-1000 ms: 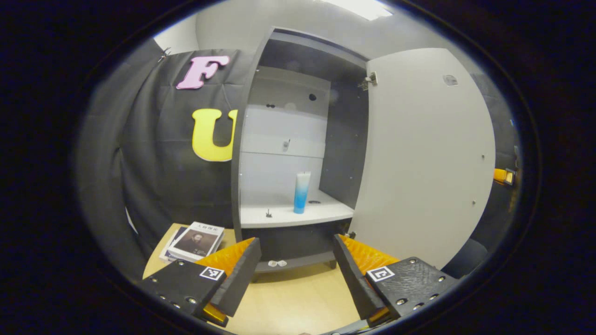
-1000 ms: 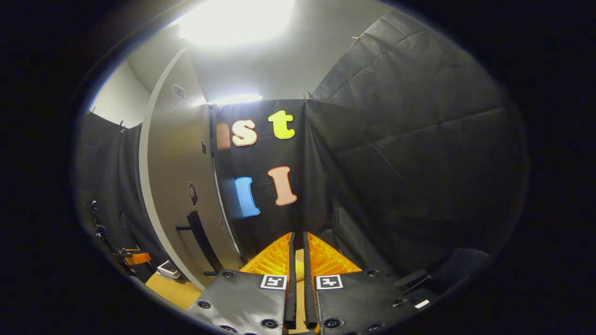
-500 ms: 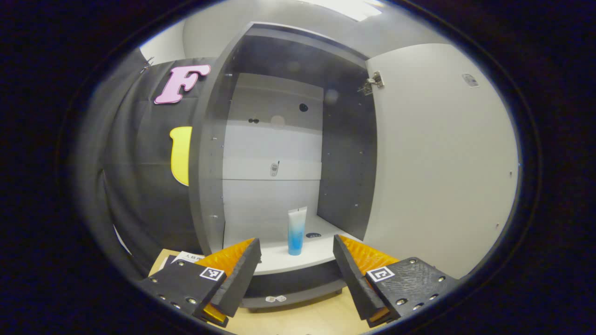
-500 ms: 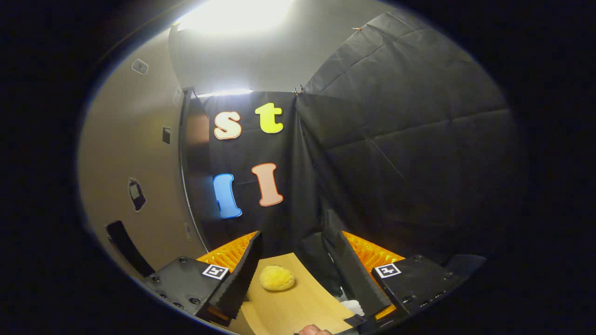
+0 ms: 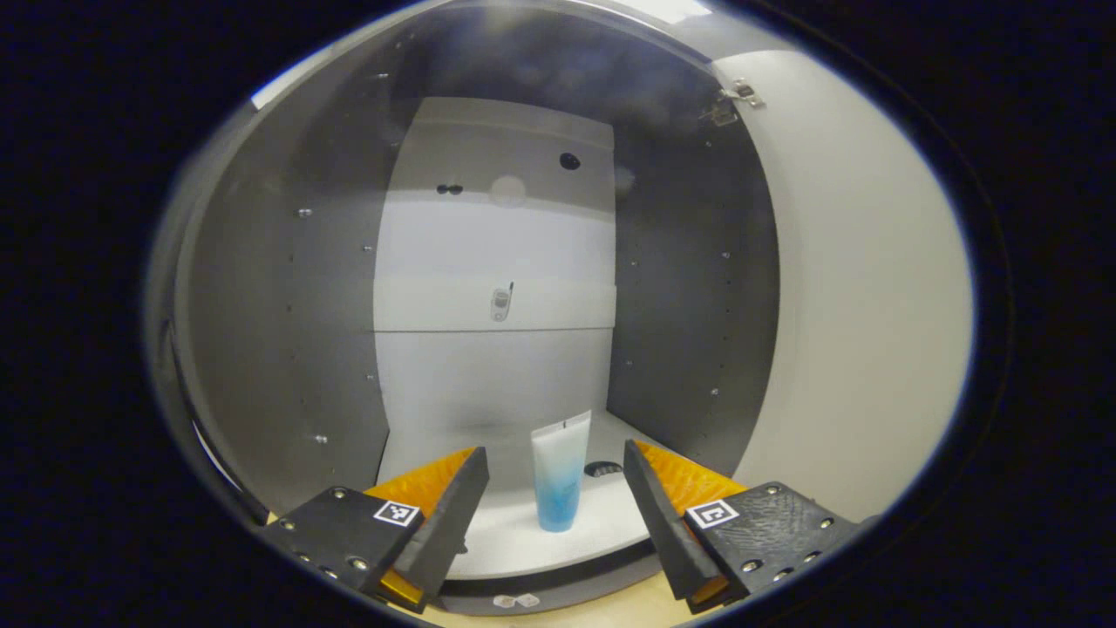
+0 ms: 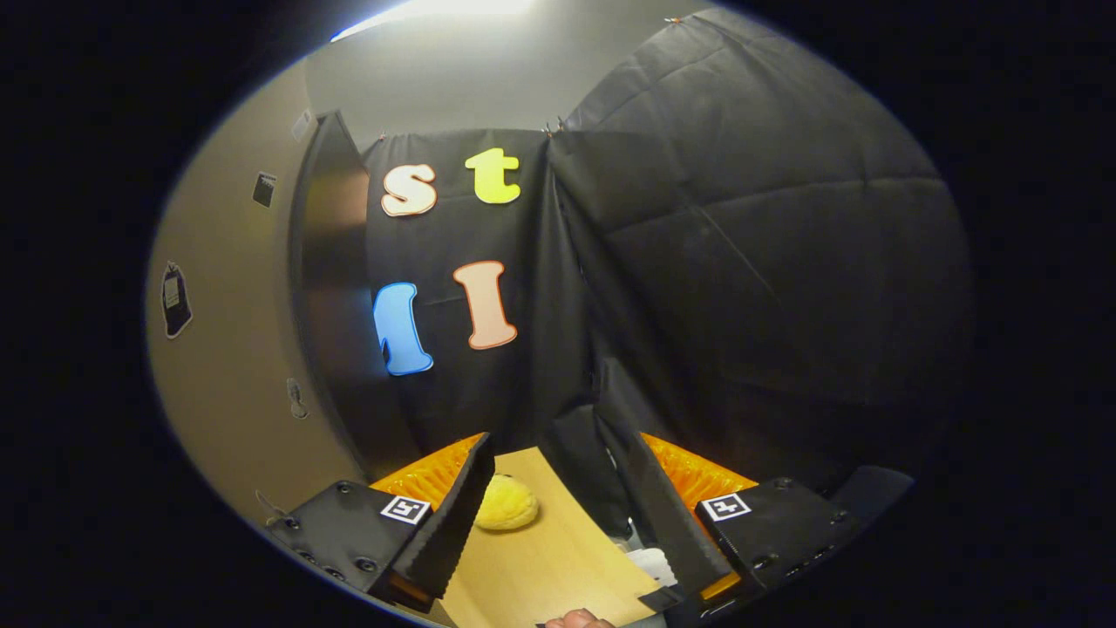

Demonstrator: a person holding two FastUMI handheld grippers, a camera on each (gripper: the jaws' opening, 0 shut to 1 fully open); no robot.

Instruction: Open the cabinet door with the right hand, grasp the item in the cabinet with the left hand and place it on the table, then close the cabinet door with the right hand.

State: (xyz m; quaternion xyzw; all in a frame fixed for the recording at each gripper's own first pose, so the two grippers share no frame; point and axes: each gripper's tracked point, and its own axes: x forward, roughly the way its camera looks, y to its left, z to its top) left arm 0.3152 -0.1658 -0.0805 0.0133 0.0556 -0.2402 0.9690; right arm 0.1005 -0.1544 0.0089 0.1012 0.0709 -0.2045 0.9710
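Note:
In the left gripper view the cabinet [image 5: 288,331] stands open, its door [image 5: 863,296] swung out to the right. A white-to-blue tube [image 5: 559,470] stands upright on the white shelf [image 5: 514,541] inside. My left gripper [image 5: 554,501] is open at the shelf's front, and the tube shows between its fingers, a little beyond the tips and untouched. In the right gripper view my right gripper [image 6: 558,484] is open with nothing between its fingers, over the wooden table [image 6: 558,567]. The open door [image 6: 235,349] fills the left of that view.
A yellow soft lump [image 6: 506,506] lies on the table just behind my right gripper's left finger. A small dark fitting [image 5: 602,469] sits on the shelf right of the tube. A fingertip [image 6: 575,619] shows at the bottom edge of the right gripper view.
My left gripper has moved forward into the cabinet opening, so the tube now sits between its fingers. My right gripper went from shut to open and swung away from the door handle.

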